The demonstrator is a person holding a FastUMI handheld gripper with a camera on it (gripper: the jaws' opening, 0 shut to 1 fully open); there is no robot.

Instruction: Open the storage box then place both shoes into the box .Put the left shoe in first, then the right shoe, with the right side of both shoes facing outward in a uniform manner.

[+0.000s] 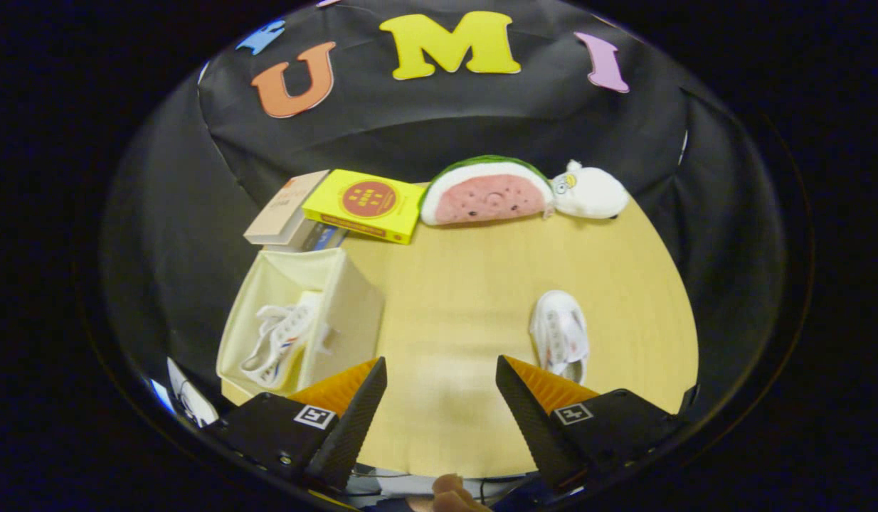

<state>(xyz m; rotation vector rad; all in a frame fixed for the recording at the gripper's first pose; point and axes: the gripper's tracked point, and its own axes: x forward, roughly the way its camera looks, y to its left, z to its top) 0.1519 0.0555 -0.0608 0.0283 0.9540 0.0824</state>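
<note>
Storage box (pixel 339 299) open on the bench (pixel 467 284), off to the left of the gripper (pixel 441 387). One white sneaker (pixel 279 341) with red-blue stripes already lies inside the box, laces up, leaning on the inner wall. Second white sneaker (pixel 560 334) sits loose on the bench, just ahead of the right finger, lying roughly lengthwise away from the gripper; can't tell which end is the toe. Jaws spread wide, released, nothing between them but bare wood.

Step in hand, by my read: fetch the remaining shoe, presumably the right one. To do it well: swing the gripper right so the shoe sits centred between the fingers, not under one tip. Come down over the mid-body near the laces, where the upper is narrow enough to pinch; heel or toe will likely slip or flop. Close across the width, both fingers pressing, before lifting. Soft upper, so expect it to squash some.

Carry over to the box, clear the near rim, and set it beside the first shoe in the free space on the right part of the box. Match its orientation to the one inside so the same side faces out. Avoid nudging the box wall; fabric sides look floppy.

Books (pixel 339 206), watermelon plush (pixel 485 192) and white plush toy (pixel 588 192) at the far edge, well apart from the work.
</note>
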